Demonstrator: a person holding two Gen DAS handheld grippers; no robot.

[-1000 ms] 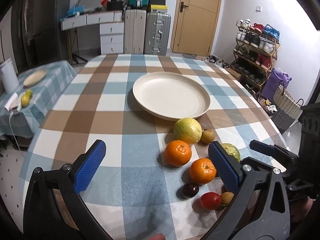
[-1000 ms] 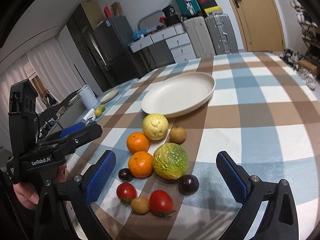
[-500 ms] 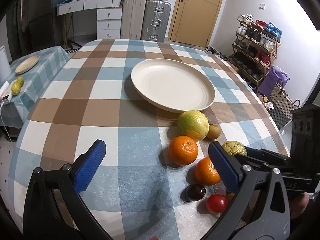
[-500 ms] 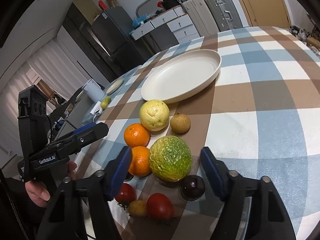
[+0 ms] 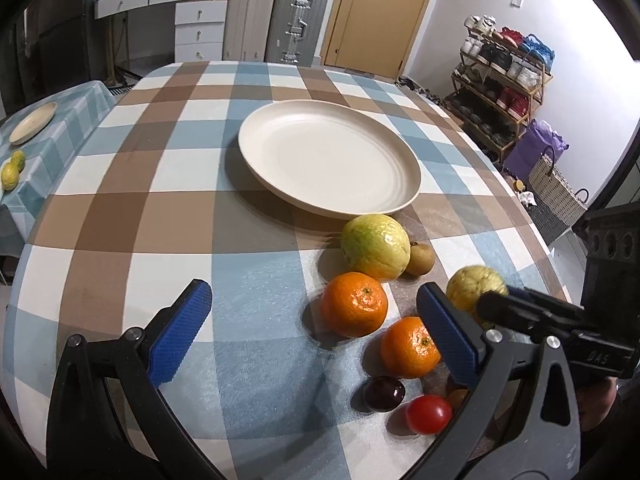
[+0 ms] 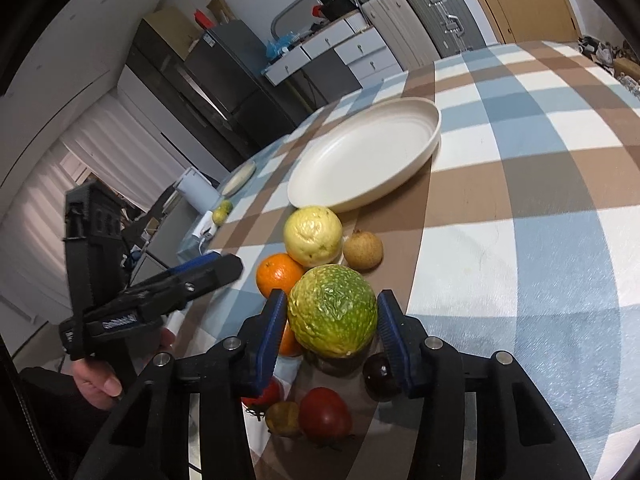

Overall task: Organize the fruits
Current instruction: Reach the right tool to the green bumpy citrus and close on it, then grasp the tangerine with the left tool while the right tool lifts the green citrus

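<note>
Blue ribbed pads of my right gripper (image 6: 332,322) had just been closing around the bumpy green-and-yellow round fruit (image 6: 332,316), and both pads sat against its sides, so I judged it gripped, though it seemed barely off the checked blue, brown and white tablecloth (image 6: 520,208), if at all. Crowded just beneath and beside it lay two red tomatoes (image 6: 325,412), a small tan fruit (image 6: 285,419), a dark purple round fruit (image 6: 380,372) and an orange mandarin (image 6: 289,340) partly hidden by the left pad. My left gripper (image 5: 316,336) hung wide open and empty over the cloth, its right pad near a second mandarin (image 5: 409,347). Further on sat a third mandarin (image 5: 354,304), a large pale yellow knobbly fruit (image 6: 313,235) and a small brown russet fruit (image 6: 362,250) touching it. Beyond these stood the wide cream shallow plate (image 6: 400,176), empty, where I took the fruit to belong.

My worry was the hold: the pads pinched a rounded, lumpy skin near its widest part, so a quick lift or tilt could let it roll out. A low carry could also clip the yellow fruit or the plate rim and scatter the cluster.
</note>
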